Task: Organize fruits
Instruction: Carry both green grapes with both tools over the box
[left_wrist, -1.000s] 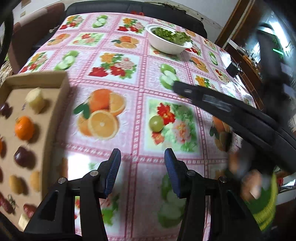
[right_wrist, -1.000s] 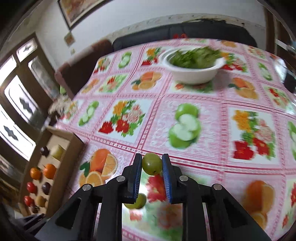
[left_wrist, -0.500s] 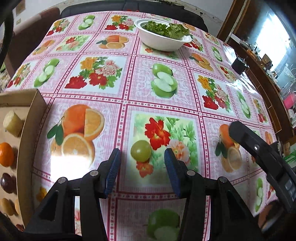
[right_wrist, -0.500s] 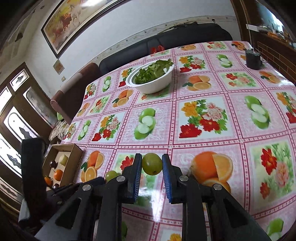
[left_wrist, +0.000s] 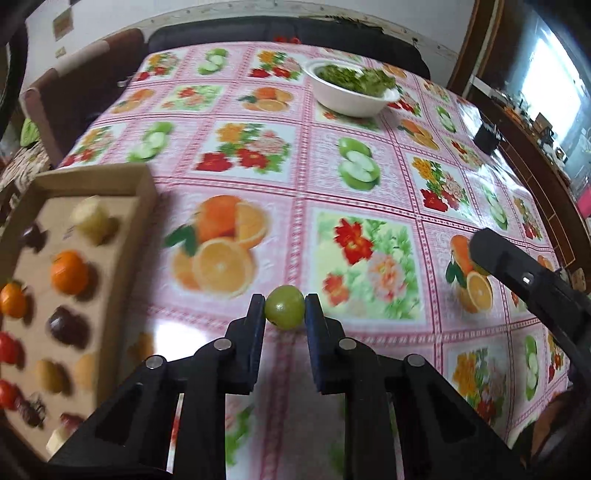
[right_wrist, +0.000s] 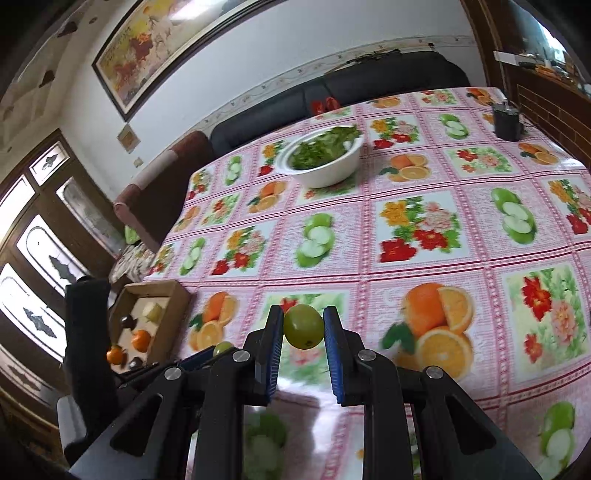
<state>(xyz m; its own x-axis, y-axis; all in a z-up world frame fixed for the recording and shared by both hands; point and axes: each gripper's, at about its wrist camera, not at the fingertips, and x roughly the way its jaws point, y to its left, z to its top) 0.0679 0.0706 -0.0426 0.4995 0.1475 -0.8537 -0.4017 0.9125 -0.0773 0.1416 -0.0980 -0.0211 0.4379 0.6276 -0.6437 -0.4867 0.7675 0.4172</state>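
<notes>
My left gripper (left_wrist: 284, 312) is shut on a small green fruit (left_wrist: 284, 311), just above the fruit-print tablecloth. My right gripper (right_wrist: 303, 330) is shut on a second green fruit (right_wrist: 303, 331) and holds it higher over the table. A cardboard box (left_wrist: 125, 254) at the left holds several fruits, among them oranges (left_wrist: 69, 272), dark plums (left_wrist: 68, 326) and a pale fruit (left_wrist: 92, 218). In the right wrist view the box (right_wrist: 162, 332) sits at the table's left edge, with the left gripper's green fruit (right_wrist: 222, 348) beside it.
A white bowl of green leaves (left_wrist: 351, 90) stands at the far side of the table, also in the right wrist view (right_wrist: 325, 157). A small black object (right_wrist: 506, 120) sits at the far right edge. Dark sofa and chairs ring the table.
My left gripper has closed on the green fruit that lay on the cloth and swung back toward the box. My right gripper has risen with its fruit still held.
</notes>
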